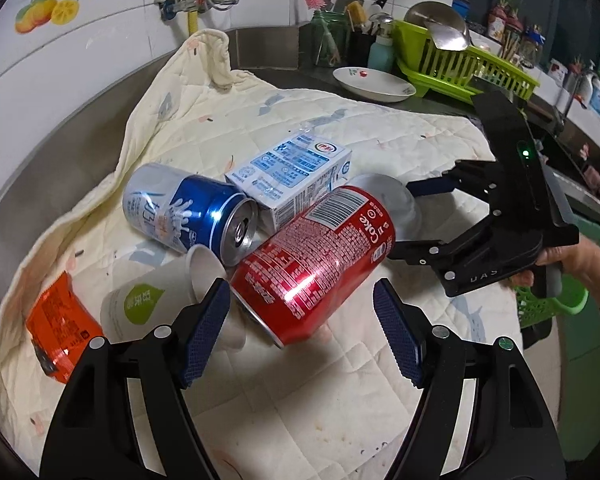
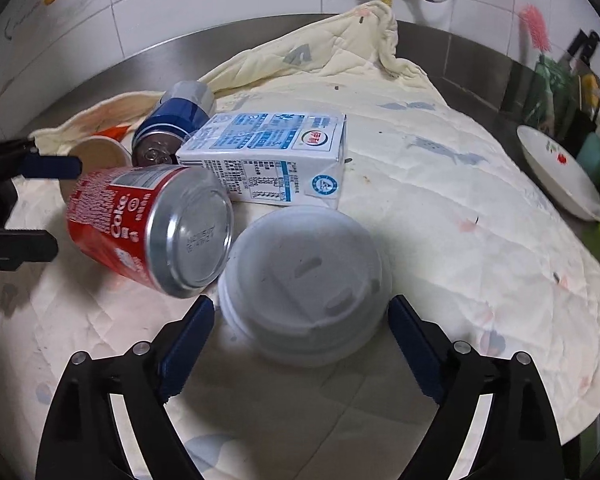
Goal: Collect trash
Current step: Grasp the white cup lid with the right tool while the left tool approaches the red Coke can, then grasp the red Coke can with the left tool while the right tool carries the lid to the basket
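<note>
Red cola can (image 1: 316,256): dented, on its side mid-quilt (image 1: 340,380), between spread left gripper (image 1: 300,332) jaws, untouched.
White lidded cup (image 2: 304,280): toppled beside it, between spread right gripper (image 2: 300,344) jaws.

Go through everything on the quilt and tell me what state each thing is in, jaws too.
Coke can: on its side, between the left jaws, not gripped.
Blue can: on its side.
Milk carton: lying flat.
Lidded cup: lid on, between the right jaws.
Paper cup: tipped over.
Orange wrapper: crumpled.
Left gripper: open.
Right gripper: open.
</note>
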{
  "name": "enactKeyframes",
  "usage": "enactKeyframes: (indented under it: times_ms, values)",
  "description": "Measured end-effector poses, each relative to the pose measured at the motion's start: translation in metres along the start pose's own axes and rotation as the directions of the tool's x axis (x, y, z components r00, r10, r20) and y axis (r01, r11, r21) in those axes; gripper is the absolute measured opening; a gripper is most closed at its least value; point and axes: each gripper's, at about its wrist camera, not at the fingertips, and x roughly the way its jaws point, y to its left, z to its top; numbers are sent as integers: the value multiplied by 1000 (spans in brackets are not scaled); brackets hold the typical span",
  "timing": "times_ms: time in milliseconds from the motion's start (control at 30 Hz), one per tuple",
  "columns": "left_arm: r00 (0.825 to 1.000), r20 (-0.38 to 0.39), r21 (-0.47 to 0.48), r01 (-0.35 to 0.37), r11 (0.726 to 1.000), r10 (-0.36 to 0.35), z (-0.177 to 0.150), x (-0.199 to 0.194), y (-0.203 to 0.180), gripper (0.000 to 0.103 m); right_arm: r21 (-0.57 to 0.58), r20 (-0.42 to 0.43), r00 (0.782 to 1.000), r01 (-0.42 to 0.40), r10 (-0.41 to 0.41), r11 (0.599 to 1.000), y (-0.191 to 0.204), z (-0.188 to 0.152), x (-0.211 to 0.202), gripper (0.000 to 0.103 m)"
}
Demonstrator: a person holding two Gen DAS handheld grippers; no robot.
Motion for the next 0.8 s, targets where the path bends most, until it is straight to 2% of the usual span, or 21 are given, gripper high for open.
enactKeyframes:
  times_ms: [133,467,800]
  values:
    - [1000,6,44,2,999,-2,3,-1,-6,82,-23,-2,1000,-5,5,1000,-1,4,6,90]
    - [998,-52,174,-17,985,26,13,23,-18,82,-36,6,1000,24,-24,999,-1,1,8,88]
    - [995,-91,280,-13,960,40,29,44,-24,83,29,34,999,22,-23,999,-9,-18,-13,88]
